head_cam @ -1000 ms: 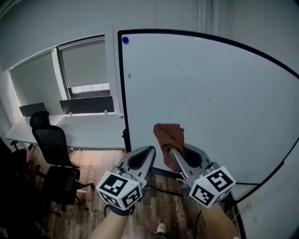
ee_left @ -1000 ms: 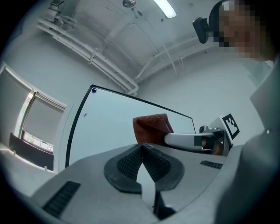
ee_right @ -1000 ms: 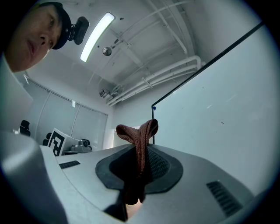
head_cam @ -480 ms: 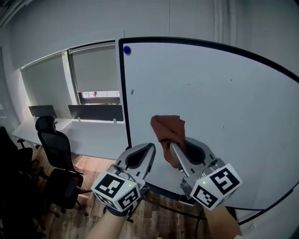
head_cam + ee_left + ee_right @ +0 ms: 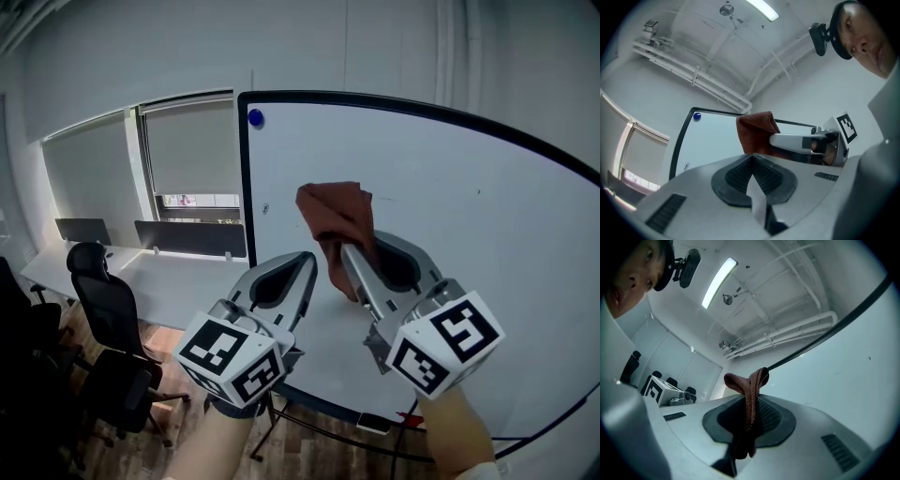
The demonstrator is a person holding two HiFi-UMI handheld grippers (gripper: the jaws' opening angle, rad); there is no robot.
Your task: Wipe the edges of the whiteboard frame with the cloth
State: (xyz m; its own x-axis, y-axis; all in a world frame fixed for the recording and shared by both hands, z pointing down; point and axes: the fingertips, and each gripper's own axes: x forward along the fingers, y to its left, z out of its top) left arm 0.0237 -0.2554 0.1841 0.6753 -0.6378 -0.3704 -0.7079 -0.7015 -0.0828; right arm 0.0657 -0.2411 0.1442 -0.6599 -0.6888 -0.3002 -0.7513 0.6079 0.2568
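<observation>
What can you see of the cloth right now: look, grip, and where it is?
The cloth is reddish-brown, a soft woven-looking fabric, bunched and folded. The right gripper is shut on it: a folded band runs between the jaw pads and loops out past the tips. It is held up in front of the whiteboard, below the top edge of the black frame and right of its left edge. Whether it touches the board cannot be told.

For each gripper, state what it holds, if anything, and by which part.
The right gripper pinches the cloth by a folded lower part; the rest bunches above the jaws. The left gripper is shut on nothing.
</observation>
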